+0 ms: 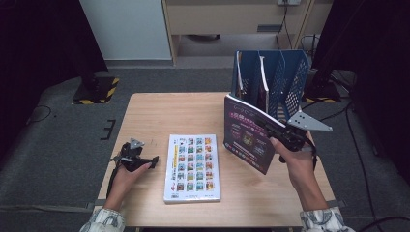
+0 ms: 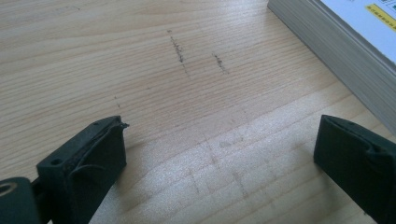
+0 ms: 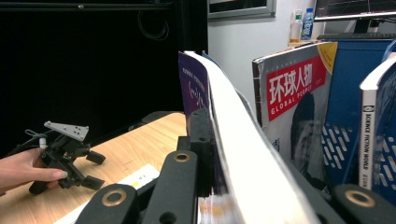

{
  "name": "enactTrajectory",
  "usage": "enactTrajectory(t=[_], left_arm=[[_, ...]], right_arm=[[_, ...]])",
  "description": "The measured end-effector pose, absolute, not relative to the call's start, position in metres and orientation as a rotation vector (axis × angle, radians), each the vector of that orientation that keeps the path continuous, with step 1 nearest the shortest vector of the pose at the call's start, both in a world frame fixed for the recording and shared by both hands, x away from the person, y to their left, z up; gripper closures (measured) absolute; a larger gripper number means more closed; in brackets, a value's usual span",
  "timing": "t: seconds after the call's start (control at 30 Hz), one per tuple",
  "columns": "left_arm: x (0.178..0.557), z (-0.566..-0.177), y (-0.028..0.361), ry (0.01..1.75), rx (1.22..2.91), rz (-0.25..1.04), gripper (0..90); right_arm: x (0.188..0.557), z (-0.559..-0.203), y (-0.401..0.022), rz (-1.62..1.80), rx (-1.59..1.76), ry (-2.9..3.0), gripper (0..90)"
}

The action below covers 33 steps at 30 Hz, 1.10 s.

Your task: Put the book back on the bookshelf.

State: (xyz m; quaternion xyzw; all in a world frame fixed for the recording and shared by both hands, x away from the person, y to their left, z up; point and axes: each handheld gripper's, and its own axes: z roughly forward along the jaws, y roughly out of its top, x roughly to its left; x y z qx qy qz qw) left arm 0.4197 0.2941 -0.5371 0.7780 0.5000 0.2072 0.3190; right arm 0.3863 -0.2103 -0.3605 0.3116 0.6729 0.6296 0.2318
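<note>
Purple-covered magazine (image 1: 247, 139) held upright and tilted over the right part of the light wooden desk (image 1: 159, 113), lower corner near the desk surface, just in front of the blue mesh file rack (image 1: 285, 79). Right tool (image 1: 270, 128) clamped on the magazine's right edge; in the right gripper view its jaws sit narrow on the bundle of pages (image 3: 243, 158), which bows toward the rack. Right hand (image 1: 296, 162) raised off the desk, forearm coming up from the lower edge, wrist cocked inward, grey three-cornered plate on top. Left hand (image 1: 126, 175) rests low at the desk's left edge, tool pointing toward the middle. Left tool (image 1: 153, 161) stands wide with nothing between the jaws, bare wood under it in the left gripper view (image 2: 219, 154). Flat on the desk just beside it: a thick book (image 1: 192, 167) with a grid of small coloured pictures on its cover; text too small to read. In the rack, a magazine (image 3: 292, 107) with a red panel, Chinese characters and "GLOBAL PEOPLE". Another spine (image 3: 369, 135) reads "SCIENCE FICTION WORLD".
</note>
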Motion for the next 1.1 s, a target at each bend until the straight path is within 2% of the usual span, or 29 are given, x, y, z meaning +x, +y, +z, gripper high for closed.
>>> enactTrajectory(t=[1.1], left_arm=[[0.417,-0.537,0.295,1.323,2.046,0.545,0.2]], right_arm=[[0.374,-0.361,-0.239,1.701,0.902,1.820,83.9]])
